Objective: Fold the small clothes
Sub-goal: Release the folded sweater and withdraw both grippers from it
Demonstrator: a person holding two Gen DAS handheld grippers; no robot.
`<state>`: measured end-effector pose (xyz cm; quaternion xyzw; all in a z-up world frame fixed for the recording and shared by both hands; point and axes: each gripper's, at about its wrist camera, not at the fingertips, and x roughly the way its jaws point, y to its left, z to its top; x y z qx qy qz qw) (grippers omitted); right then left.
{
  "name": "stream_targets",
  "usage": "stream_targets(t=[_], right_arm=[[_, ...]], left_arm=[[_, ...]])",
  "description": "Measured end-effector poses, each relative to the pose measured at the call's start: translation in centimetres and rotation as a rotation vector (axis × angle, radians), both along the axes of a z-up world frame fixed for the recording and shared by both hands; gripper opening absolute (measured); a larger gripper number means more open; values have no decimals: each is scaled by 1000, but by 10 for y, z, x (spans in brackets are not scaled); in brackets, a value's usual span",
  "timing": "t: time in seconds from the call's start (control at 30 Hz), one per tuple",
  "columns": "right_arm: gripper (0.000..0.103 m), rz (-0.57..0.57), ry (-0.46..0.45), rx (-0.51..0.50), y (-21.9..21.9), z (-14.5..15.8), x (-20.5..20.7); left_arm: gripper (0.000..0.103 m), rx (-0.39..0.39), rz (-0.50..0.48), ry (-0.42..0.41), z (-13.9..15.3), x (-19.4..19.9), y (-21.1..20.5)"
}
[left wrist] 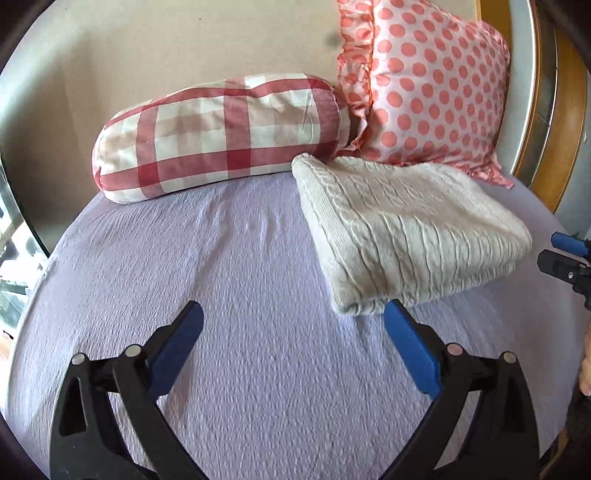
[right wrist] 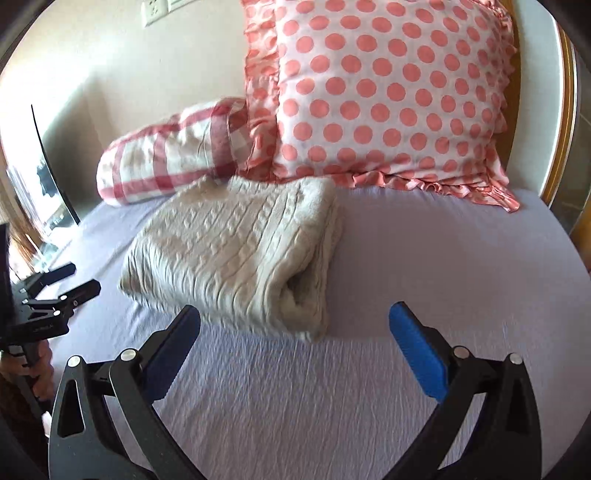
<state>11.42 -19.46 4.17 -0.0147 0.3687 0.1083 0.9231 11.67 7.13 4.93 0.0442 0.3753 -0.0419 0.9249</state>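
Note:
A cream cable-knit sweater [left wrist: 402, 229] lies folded into a thick rectangle on the lilac bed sheet [left wrist: 229, 280]; it also shows in the right wrist view [right wrist: 240, 254]. My left gripper [left wrist: 293, 317] is open and empty, just in front of and left of the sweater's near corner. My right gripper [right wrist: 295, 321] is open and empty, just in front of the sweater's near folded end. The right gripper shows at the right edge of the left wrist view [left wrist: 565, 258]. The left gripper shows at the left edge of the right wrist view [right wrist: 70, 280].
A red-and-white checked bolster pillow [left wrist: 221, 136] and a pink polka-dot pillow [left wrist: 432, 81] lean on the wall behind the sweater. A wooden bed frame [left wrist: 569, 122] runs along the right. A wall socket [right wrist: 155, 11] is above. Bare sheet [right wrist: 443, 258] lies right of the sweater.

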Motion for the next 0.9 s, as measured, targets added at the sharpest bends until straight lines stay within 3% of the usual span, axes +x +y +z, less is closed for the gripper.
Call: stream_targets(t=[0.17, 0.47, 0.63, 0.9], right_arm=[[102, 16, 100, -69, 32, -32, 1], [102, -36, 148, -107, 36, -48, 4], [102, -38, 190, -79, 32, -54, 9], [102, -37, 198, -69, 29, -54, 10]], left_arm=[[101, 108, -14, 88, -22, 5, -17], [101, 86, -41, 170, -38, 12, -19], [101, -9, -43, 222, -41, 16, -8], [101, -5, -46, 219, -40, 16, -9]])
